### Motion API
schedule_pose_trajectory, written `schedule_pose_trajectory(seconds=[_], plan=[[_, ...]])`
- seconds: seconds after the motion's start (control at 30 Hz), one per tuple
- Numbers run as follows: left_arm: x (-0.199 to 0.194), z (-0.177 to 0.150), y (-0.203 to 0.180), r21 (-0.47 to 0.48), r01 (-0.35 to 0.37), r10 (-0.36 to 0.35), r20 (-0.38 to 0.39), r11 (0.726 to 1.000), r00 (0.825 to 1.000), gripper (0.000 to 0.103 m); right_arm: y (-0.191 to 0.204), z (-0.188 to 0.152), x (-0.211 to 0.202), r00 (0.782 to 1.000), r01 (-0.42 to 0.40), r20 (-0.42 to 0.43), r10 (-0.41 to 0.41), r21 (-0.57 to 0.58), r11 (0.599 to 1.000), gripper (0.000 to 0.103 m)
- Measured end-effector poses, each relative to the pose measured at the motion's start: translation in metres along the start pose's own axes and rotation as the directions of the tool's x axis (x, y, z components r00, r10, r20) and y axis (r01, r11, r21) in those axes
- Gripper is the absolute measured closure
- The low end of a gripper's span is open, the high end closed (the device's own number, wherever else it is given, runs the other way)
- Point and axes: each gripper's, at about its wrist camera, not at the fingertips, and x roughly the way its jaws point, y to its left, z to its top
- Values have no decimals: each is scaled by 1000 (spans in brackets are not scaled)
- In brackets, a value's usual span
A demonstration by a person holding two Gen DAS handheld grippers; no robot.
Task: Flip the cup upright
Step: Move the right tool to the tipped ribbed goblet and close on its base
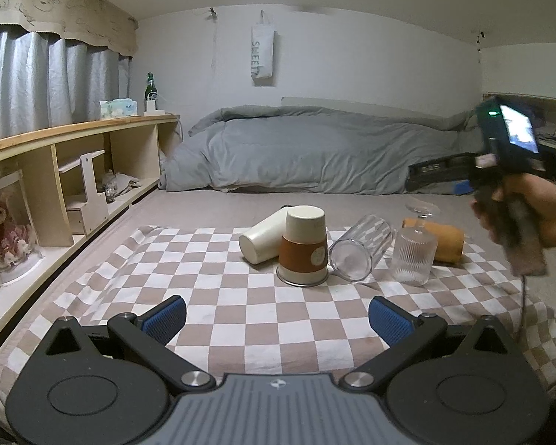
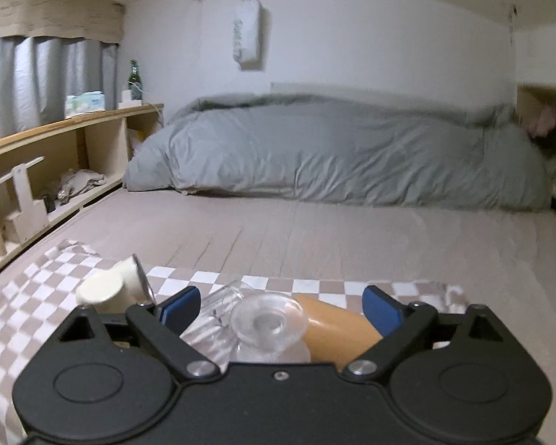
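Observation:
Several cups sit on a checkered cloth (image 1: 211,296). A cream cup with a brown sleeve (image 1: 303,246) stands upside down. A white cup (image 1: 263,237) lies on its side behind it. A clear glass (image 1: 359,248) lies on its side. A ribbed stemmed glass (image 1: 414,256) stands upside down, and an orange cup (image 1: 446,241) lies behind it. My left gripper (image 1: 277,319) is open, short of the cups. My right gripper (image 2: 280,307) is open above the stemmed glass's foot (image 2: 267,320) and the orange cup (image 2: 337,330). The hand holding it (image 1: 526,211) shows in the left wrist view.
A grey duvet (image 1: 315,152) lies heaped at the back of the bed. A wooden shelf (image 1: 74,155) runs along the left with a bottle (image 1: 151,89), tissues and a doll case. A dark box (image 1: 441,174) sits at the right.

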Motion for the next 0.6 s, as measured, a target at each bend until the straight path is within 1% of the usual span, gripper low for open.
schedule_pose_trajectory(seconds=[0.03,0.1,0.17,0.27,0.33,0.43,0.47,0.6], plan=[[0,0,0,0,0,0,-3,1000,1000,0,0,2,10,1000,-3,-18,3,18,1000,9],[1,1,2,-2,2,-2,-7,1000,1000,0,1,4,25,998,-1,-64,3,29,1000,16],[1,1,3,-4,1,-1,-10,1000,1000,0,2,4,34,995,-9,-100,11,27,1000,19],[3,1,2,-3,6,-6,-25,1000,1000,0,10,3,48,986,4,-168,-9,-25,1000,20],[3,0,2,0,13,-13,-29,1000,1000,0,14,4,54,980,4,-199,-12,-38,999,24],[3,0,3,-3,14,-14,-28,1000,1000,0,15,6,63,973,8,-231,-13,-22,1000,34],[2,0,4,-5,13,-13,-28,1000,1000,0,15,6,65,970,13,-241,-20,-30,999,41],[1,0,5,-11,12,-12,-25,1000,1000,0,14,4,61,970,11,-242,-22,-47,999,42]])
